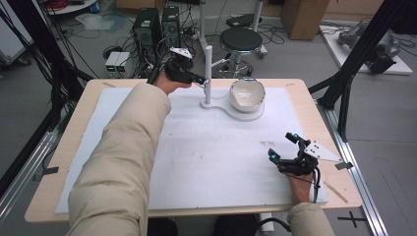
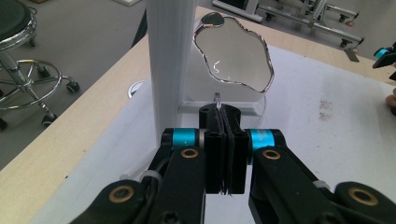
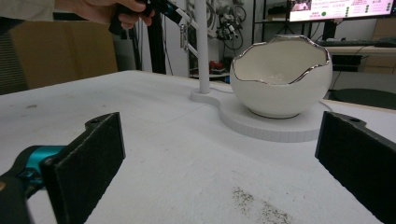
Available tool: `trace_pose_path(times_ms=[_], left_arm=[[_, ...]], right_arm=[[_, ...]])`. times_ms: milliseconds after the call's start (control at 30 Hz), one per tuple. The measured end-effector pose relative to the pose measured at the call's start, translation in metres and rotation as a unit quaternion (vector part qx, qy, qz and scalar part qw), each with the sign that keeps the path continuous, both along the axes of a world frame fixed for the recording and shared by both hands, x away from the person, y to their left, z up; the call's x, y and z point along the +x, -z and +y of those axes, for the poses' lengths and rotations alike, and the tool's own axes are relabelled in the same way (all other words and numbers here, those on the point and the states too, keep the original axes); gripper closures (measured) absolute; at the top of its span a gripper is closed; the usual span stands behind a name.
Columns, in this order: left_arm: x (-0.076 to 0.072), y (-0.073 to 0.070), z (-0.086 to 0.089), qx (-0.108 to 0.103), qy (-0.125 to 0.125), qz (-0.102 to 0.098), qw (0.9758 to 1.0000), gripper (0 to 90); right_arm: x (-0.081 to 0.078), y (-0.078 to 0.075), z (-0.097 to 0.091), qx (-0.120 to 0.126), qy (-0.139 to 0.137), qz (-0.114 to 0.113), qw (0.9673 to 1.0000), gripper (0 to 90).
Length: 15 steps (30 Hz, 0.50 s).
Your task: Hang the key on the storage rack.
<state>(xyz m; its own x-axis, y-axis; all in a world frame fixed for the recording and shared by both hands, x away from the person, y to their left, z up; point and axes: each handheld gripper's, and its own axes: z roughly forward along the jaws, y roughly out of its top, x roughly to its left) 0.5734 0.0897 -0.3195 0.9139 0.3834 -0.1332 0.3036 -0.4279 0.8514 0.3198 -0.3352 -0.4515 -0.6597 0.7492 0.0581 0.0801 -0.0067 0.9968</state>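
Up at the far side of the table (image 1: 64,162), my left gripper (image 2: 223,122) pinches a small metal ring (image 2: 217,98) beside the white post (image 1: 208,73), near the eggshell-shaped bowl (image 1: 247,94) on its white base, while my right gripper (image 1: 283,147) rests wide open.

free: bare mat (image 1: 206,162) centre and front | blocked: post (image 1: 208,73), bowl (image 1: 247,93) at far edge

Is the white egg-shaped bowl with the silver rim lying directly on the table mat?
No, the white egg-shaped bowl with the silver rim stands on the round white stand base.
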Motion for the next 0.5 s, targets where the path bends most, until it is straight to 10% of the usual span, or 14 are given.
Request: trace_pose_path(times_ms=[233, 500], left_arm=[[0.0034, 0.0046, 0.0004, -0.004, -0.021, -0.002, 0.9998, 87.1], [0.0022, 0.0055, 0.0061, -0.003, -0.046, -0.007, 0.9989, 54.7]], right_arm=[[0.0000, -0.0001, -0.0001, -0.002, 0.000, 0.000, 1.0000, 0.5], [0.0000, -0.0001, -0.0002, -0.003, 0.000, -0.001, 1.0000, 0.5]])
